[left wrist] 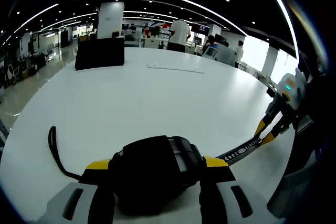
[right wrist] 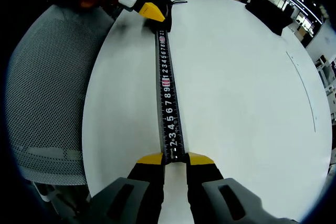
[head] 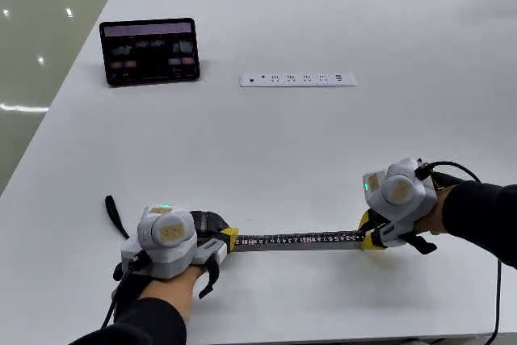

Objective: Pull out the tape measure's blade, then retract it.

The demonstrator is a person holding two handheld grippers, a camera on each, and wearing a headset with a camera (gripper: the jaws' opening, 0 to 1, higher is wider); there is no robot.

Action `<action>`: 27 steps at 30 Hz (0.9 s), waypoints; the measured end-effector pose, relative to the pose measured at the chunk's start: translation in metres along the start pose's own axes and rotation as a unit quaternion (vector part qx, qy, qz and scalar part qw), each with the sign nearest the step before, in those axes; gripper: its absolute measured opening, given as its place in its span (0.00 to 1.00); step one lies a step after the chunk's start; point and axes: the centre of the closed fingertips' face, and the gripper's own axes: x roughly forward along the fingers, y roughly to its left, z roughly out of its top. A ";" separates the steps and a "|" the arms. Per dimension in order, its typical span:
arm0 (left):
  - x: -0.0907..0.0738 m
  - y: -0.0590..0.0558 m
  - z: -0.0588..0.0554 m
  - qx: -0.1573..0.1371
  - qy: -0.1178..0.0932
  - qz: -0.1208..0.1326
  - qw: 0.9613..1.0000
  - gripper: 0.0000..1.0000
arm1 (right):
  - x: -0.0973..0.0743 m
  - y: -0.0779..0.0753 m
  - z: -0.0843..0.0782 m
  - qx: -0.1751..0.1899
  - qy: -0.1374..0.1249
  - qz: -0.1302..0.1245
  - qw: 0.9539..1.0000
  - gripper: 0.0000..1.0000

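One blade (head: 299,239) lies crosswise from case (left wrist: 155,166) to right gripper (head: 367,230).

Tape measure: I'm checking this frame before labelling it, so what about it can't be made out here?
- Right gripper view: the hook at the tip of the blade, pinched in the jaws of the right gripper.
- Left gripper view: the sides of the case and any lock button, covered by the left gripper; in the head view that gripper's body hides most of the case.
- Head view: the blade's numbers, too small to read.

The tape measure's blade (right wrist: 167,103) carries printed numerals 2 through 9, running lengthwise.
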 end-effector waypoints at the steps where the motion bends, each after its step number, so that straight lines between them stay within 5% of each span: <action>1: 0.000 0.000 0.000 0.000 0.000 0.000 1.000 0.61 | 0.000 0.000 0.000 0.002 -0.001 -0.001 1.000 0.11; 27: 0.000 0.000 -0.001 -0.007 0.007 -0.005 1.000 0.61 | 0.004 0.000 0.015 0.013 -0.027 -0.009 0.999 0.11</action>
